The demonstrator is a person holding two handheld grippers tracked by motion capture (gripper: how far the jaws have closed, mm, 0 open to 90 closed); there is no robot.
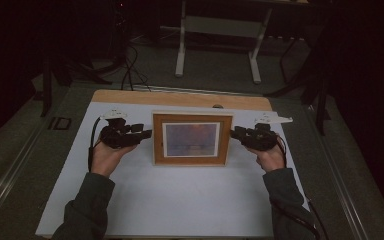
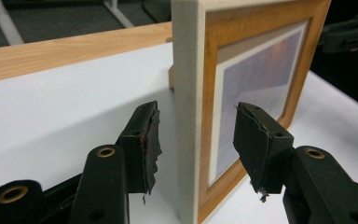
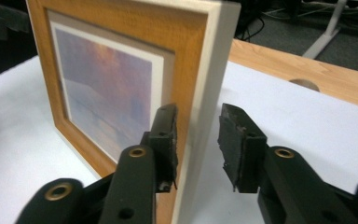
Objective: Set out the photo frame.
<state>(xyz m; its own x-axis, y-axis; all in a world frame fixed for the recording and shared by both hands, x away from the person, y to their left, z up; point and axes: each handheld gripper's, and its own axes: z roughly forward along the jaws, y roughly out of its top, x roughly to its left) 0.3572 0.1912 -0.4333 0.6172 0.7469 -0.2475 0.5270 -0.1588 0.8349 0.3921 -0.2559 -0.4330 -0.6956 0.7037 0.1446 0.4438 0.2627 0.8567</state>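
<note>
A wooden picture frame (image 1: 191, 138) is stood upright near the middle of the white counter (image 1: 180, 200), its glazed face turned toward the person. It is approached from both sides at once, presumably so that it can be gripped evenly by its two side edges and lifted or shifted without tipping.

The left gripper (image 1: 141, 132) is held level at the frame's left edge. In the left gripper view its jaws are seen spread to either side of the pale side wall, one pad (image 2: 150, 144) behind the frame and the other in front of the glazed face, with a gap on each side; nothing is grasped by it yet.

The right gripper (image 1: 236, 133) is set likewise at the right edge. In the right gripper view the pad (image 3: 167, 140) on the front side lies against or just off the front moulding, while a clear gap is left between the back pad and the frame's rear, so the frame is straddled but not yet clamped.

The straddling placement suggests that a two-sided pinch is being prepared.
</note>
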